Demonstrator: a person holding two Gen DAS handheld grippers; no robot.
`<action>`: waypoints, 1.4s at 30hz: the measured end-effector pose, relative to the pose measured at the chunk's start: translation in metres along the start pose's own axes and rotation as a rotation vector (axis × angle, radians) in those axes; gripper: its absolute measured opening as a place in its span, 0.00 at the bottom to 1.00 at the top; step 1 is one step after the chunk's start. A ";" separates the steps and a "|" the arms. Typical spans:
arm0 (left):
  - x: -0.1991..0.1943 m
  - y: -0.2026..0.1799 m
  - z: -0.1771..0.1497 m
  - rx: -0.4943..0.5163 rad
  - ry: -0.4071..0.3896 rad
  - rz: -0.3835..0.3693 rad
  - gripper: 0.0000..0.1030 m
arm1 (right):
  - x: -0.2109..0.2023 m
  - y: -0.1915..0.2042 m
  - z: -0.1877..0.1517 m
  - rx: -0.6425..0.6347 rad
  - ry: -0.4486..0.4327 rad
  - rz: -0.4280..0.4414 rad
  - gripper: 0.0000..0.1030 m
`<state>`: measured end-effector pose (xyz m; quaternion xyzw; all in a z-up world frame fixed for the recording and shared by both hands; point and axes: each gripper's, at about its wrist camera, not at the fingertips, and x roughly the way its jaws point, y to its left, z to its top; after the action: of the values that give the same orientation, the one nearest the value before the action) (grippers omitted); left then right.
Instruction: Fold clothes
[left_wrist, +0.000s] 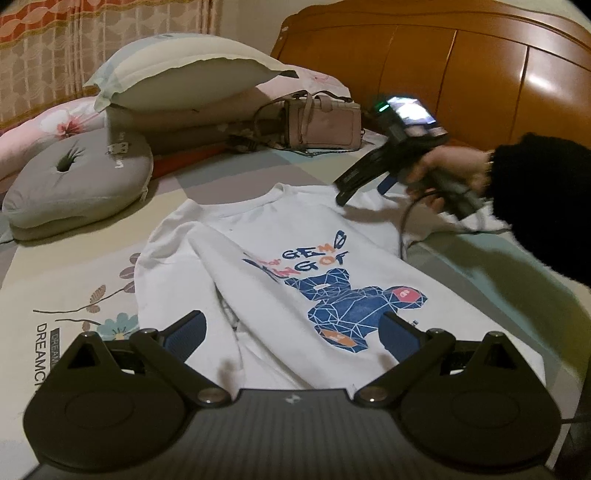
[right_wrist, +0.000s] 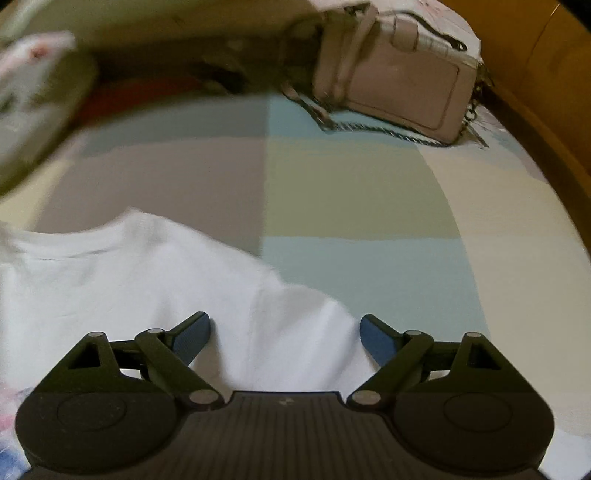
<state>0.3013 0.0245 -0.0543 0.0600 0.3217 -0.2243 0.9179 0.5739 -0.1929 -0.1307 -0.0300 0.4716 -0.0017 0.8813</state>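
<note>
One white sweatshirt (left_wrist: 280, 258), printed with a blue faceted bear and orange-and-blue lettering, lies front up on the patchwork bedsheet (right_wrist: 354, 199); neckband at about 12 o'clock in the left wrist view, one sleeve folded in across the chest along its 9 o'clock side.

Left gripper (left_wrist: 291, 328): jaws spread wide, blue pads apart, nothing between them; it hangs above the lower part of the sweatshirt (whether the pads touch the cloth cannot be told).

Right gripper (right_wrist: 284, 332): jaws likewise wide apart, gripping nothing; below them lies the sweatshirt's shoulder and sleeve top. In the left wrist view this gripper sits at 2 o'clock, held by a hand (left_wrist: 447, 177) in a dark sleeve (left_wrist: 543, 199), its tips just over the shoulder by the neckband. A cable (left_wrist: 406, 229) trails from it across the cloth.

Further items on the bed:
- pink handbag (left_wrist: 325, 122) with chain strap, 12 o'clock, beyond the collar and well apart from it;
- cream pillow (left_wrist: 184, 74), 11 o'clock, stacked on folded bedding;
- grey cushion (left_wrist: 77, 177), 10 o'clock, near the sweatshirt's edge;
- floral pillow (left_wrist: 48, 125), behind the cushion;
- wooden headboard (left_wrist: 480, 59), 1 o'clock;
- curtain (left_wrist: 92, 40), upper 10 o'clock (patterned, blurred).
</note>
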 end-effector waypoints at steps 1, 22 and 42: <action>0.000 0.001 0.000 -0.003 0.000 0.001 0.97 | 0.009 -0.001 0.003 0.012 -0.009 -0.007 0.96; -0.003 -0.001 0.002 -0.010 -0.020 -0.009 0.97 | -0.058 -0.094 -0.093 0.119 -0.004 0.252 1.00; -0.001 -0.010 0.000 0.016 -0.017 -0.014 0.97 | -0.107 -0.230 -0.181 0.385 -0.106 -0.168 1.00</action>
<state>0.2963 0.0154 -0.0532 0.0629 0.3124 -0.2339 0.9185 0.3697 -0.4281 -0.1292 0.0995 0.4112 -0.1635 0.8912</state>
